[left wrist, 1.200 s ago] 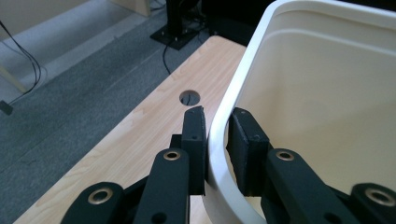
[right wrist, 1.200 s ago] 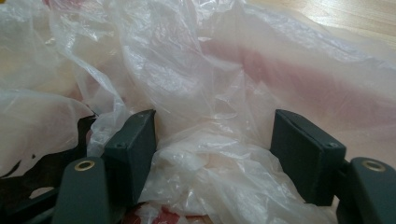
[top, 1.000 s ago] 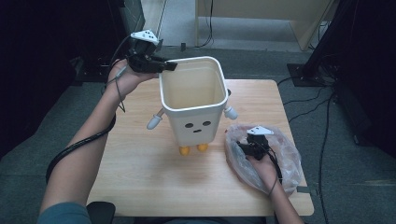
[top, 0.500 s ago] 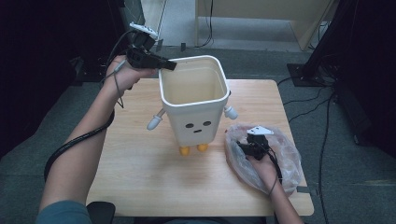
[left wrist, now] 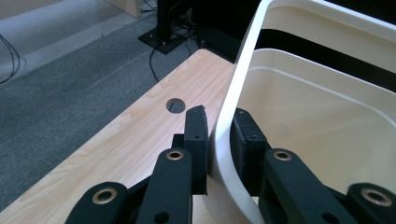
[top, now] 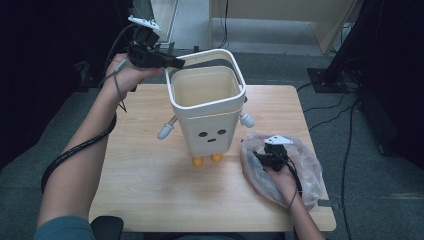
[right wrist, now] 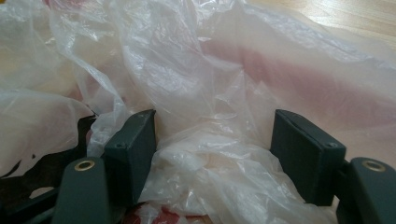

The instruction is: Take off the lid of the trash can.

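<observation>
A white character-faced bin [top: 207, 132] with orange feet stands mid-table. Its loose white rim ring [top: 235, 62] is raised above the inner bucket [top: 202, 90]. My left gripper [top: 175, 62] is shut on the ring's back-left corner. In the left gripper view the two pads of the left gripper [left wrist: 219, 126] clamp the ring's wall [left wrist: 243, 60], with the inner bucket [left wrist: 317, 116] below it. My right gripper [top: 262, 159] rests on a crumpled clear plastic bag [top: 300, 165] at the front right. That right gripper [right wrist: 215, 135] has its jaws wide apart, with loose bag film [right wrist: 187, 70] bunched between them.
The wooden table [top: 140, 165] has a round cable hole [left wrist: 175, 105] near its far edge. Cables and a black stand base [top: 325, 80] lie on the carpet to the right. Light wooden furniture [top: 280, 15] stands behind the table.
The left hand has lifted a little, and the rim ring now stands up off the bin, with a gap showing above the inner bucket. The right hand and bag have not moved.
</observation>
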